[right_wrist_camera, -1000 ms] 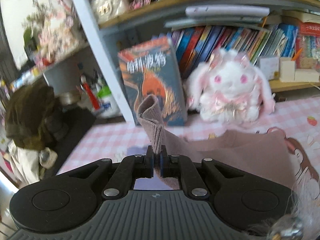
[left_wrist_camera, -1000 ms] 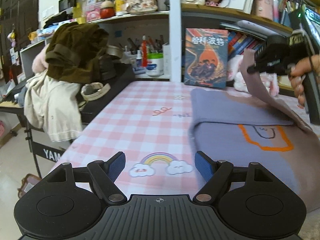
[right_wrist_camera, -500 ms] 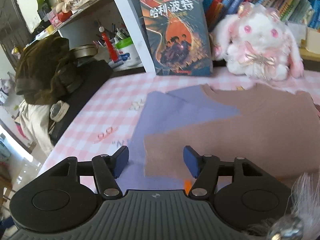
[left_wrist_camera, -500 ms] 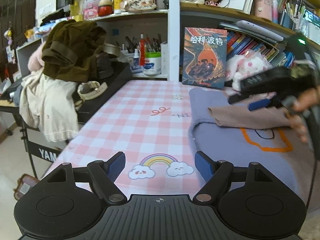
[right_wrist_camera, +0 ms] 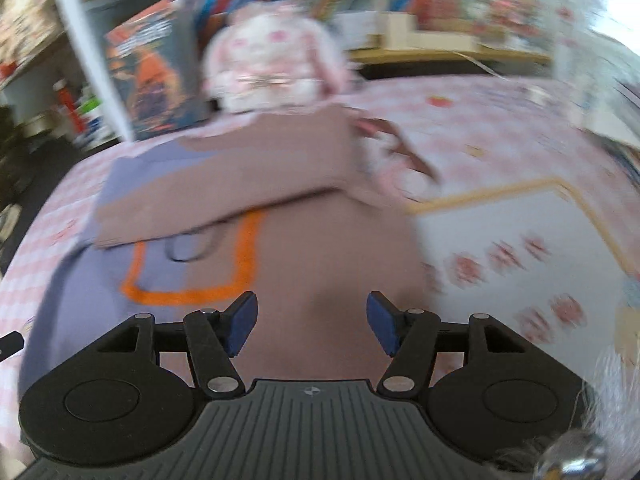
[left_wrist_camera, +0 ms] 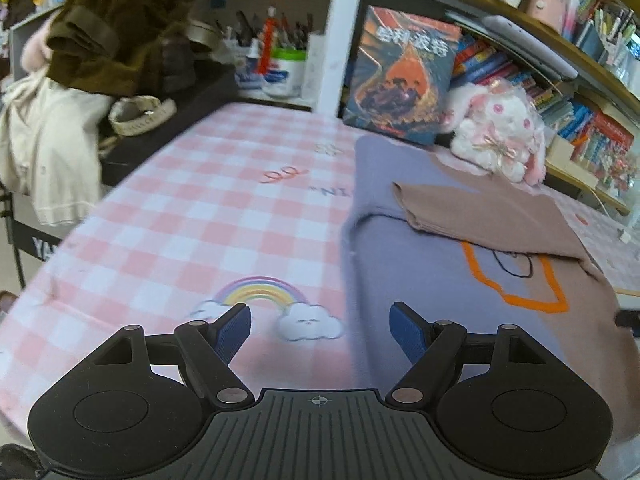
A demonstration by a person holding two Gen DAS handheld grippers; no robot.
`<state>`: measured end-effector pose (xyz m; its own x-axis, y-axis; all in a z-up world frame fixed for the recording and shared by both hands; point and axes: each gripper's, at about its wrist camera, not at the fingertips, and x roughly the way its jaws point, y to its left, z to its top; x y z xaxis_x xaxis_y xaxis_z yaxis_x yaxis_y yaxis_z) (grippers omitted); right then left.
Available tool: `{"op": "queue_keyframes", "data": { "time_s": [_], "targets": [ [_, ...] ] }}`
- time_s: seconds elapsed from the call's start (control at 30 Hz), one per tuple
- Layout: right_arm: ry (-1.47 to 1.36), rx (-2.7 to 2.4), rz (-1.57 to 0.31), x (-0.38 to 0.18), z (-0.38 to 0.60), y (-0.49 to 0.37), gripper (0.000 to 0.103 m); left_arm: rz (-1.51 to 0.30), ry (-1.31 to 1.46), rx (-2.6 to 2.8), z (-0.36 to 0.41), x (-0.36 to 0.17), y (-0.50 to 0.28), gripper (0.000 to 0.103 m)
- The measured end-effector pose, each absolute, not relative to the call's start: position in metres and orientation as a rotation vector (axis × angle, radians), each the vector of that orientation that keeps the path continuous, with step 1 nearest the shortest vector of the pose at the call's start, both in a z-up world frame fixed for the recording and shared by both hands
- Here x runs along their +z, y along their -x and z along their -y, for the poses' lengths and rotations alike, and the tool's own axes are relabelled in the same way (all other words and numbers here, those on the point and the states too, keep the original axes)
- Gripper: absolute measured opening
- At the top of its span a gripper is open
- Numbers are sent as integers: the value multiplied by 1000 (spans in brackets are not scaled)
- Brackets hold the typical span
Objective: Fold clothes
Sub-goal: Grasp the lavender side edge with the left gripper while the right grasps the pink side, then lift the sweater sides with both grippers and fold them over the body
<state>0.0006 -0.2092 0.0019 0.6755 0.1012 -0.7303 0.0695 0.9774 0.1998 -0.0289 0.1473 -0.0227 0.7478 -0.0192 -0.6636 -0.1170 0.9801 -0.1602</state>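
A sweater, lilac on one half and dusty pink on the other, with an orange outline print (left_wrist_camera: pixel 516 280), lies flat on the pink checked tablecloth (left_wrist_camera: pixel 192 216). Its pink sleeve (left_wrist_camera: pixel 480 216) lies folded across the chest; it also shows in the blurred right wrist view (right_wrist_camera: pixel 240 184). My left gripper (left_wrist_camera: pixel 320 332) is open and empty, low over the cloth at the sweater's left edge. My right gripper (right_wrist_camera: pixel 312 320) is open and empty over the sweater's lower pink half (right_wrist_camera: pixel 328 264).
A white plush rabbit (left_wrist_camera: pixel 500 132) and an upright book (left_wrist_camera: pixel 400 76) stand behind the sweater under bookshelves. Brown and cream clothes (left_wrist_camera: pixel 100 40) pile on a black keyboard at the left. A white mat with an orange border (right_wrist_camera: pixel 520 240) lies right of the sweater.
My right gripper let go of the pink sleeve, which now lies across the chest, and drew back toward the sweater's lower part. My left gripper moved slightly closer to the sweater's edge.
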Motion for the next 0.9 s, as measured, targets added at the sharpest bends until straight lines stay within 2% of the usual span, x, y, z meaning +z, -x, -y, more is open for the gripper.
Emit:
{"op": "queue_keyframes", "data": {
  "time_s": [0.23,0.47,0.57,0.63,0.67,0.7,0.73,0.77,0.9],
  "targets": [
    [-300,-68,-857,-8,242,33,57,-771,238,29,-137,-27,22,78],
    [-337,-51,-902,-20,251,42,46,-820,307,80,-141,-32,31,73],
    [-324,-12,-908,-21,251,42,45,-841,321,100,-139,-34,34,56],
    [-315,13,-912,-21,251,42,35,-846,331,106,-136,-34,36,38],
    [-310,26,-914,-21,251,42,30,-849,340,106,-135,-34,36,33],
    [-305,39,-916,-21,251,42,27,-856,351,101,-132,-34,35,15],
    [-301,51,-918,-21,251,42,25,-851,353,96,-129,-33,36,5],
    [-291,70,-921,-21,251,40,15,-834,345,92,-126,-29,38,5],
    [-314,168,-856,-13,253,42,15,-760,334,53,-113,-14,44,5]
  ]
}}
